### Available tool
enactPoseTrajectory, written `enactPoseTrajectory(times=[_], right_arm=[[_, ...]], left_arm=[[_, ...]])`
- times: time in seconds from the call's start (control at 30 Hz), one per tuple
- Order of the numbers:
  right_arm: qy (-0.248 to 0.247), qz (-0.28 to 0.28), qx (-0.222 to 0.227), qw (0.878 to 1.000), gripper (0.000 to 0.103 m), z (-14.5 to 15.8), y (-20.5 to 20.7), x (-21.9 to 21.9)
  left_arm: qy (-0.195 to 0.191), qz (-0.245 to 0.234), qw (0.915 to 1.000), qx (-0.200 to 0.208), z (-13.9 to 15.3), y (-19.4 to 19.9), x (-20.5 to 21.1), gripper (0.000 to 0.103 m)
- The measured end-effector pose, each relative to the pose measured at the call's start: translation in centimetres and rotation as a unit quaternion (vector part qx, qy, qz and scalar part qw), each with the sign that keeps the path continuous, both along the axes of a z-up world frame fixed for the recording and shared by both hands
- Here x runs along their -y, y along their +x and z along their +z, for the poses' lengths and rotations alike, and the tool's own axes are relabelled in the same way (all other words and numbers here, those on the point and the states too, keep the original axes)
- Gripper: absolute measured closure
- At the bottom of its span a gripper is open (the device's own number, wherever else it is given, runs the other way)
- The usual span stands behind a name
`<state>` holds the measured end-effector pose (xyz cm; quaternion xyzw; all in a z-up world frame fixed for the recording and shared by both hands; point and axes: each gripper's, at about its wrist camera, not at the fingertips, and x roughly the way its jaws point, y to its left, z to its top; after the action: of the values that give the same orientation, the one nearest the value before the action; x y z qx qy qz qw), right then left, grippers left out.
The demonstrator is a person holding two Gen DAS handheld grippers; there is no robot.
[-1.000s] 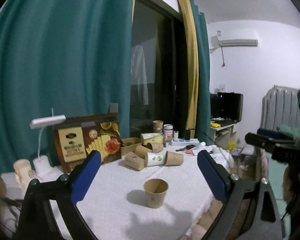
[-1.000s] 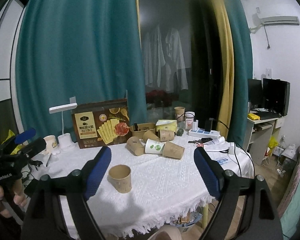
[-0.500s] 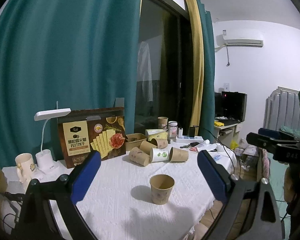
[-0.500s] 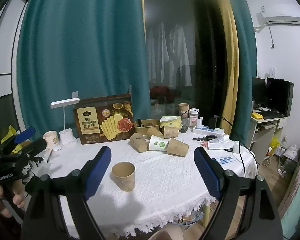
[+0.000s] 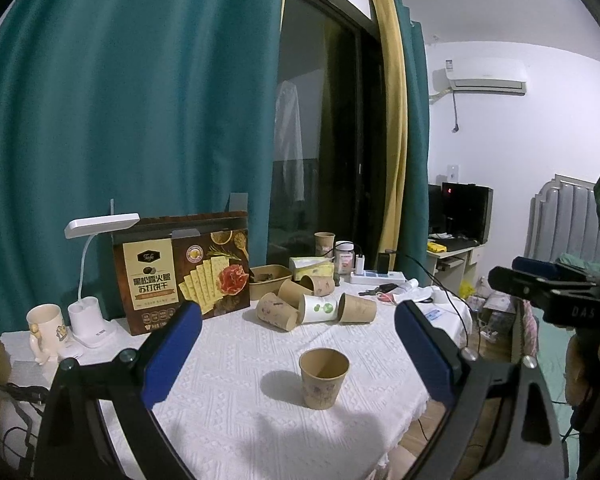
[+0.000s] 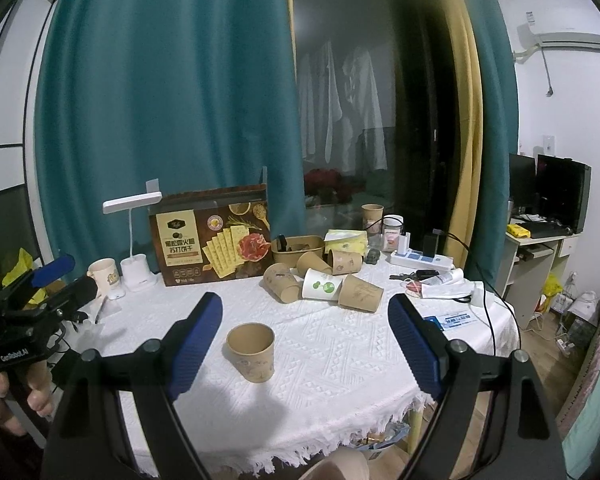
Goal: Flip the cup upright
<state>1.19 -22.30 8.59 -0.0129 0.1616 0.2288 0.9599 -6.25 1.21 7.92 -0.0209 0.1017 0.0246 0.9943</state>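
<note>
Since the earlier frames both views have shifted a little, so that the table (image 6: 340, 380) sits lower and more of the curtain (image 6: 172, 100) shows above it; the things on the table have not changed place.

At the far left corner of the tabletop stand a cream mug (image 6: 103, 274) and a white desk lamp (image 6: 134, 240), then a brown cracker box (image 6: 216, 236) upright against the curtain. Near the front edge, in the middle, the brown paper cup (image 6: 251, 352) stands upright with its mouth up, alone on the white cloth. Behind it, toward the far edge, several paper cups (image 6: 324, 280) lie on their sides together. On the right part of the tabletop a white power strip (image 6: 420, 260) lies.

The left gripper (image 5: 298, 352) holds its blue pads wide apart, with nothing pressed between them. The right gripper (image 6: 306, 344) is also apart and empty; the cup is seen just beside its left pad, not touching.
</note>
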Motion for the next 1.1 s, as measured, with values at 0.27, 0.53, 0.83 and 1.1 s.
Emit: enactPoseTrajectory(times=[0.27, 0.53, 0.83, 1.1], right_arm=[[-0.001, 0.002, -0.001, 1.000, 0.020, -0.11, 0.18, -0.39], [-0.002, 0.003, -0.002, 1.000, 0.020, -0.09, 0.31, -0.58], [-0.002, 0.004, -0.004, 1.000, 0.020, -0.22, 0.46, -0.77], [-0.002, 0.003, -0.004, 1.000, 0.020, -0.37, 0.54, -0.70]], left_arm=[[0.000, 0.000, 1.0000, -0.001, -0.09, 0.18, -0.02, 0.006], [-0.001, 0.001, 1.0000, -0.001, -0.08, 0.23, 0.01, 0.006], [-0.006, 0.000, 1.0000, 0.001, -0.23, 0.42, 0.12, 0.006], [-0.007, 0.000, 1.0000, 0.004, -0.27, 0.44, 0.26, 0.006]])
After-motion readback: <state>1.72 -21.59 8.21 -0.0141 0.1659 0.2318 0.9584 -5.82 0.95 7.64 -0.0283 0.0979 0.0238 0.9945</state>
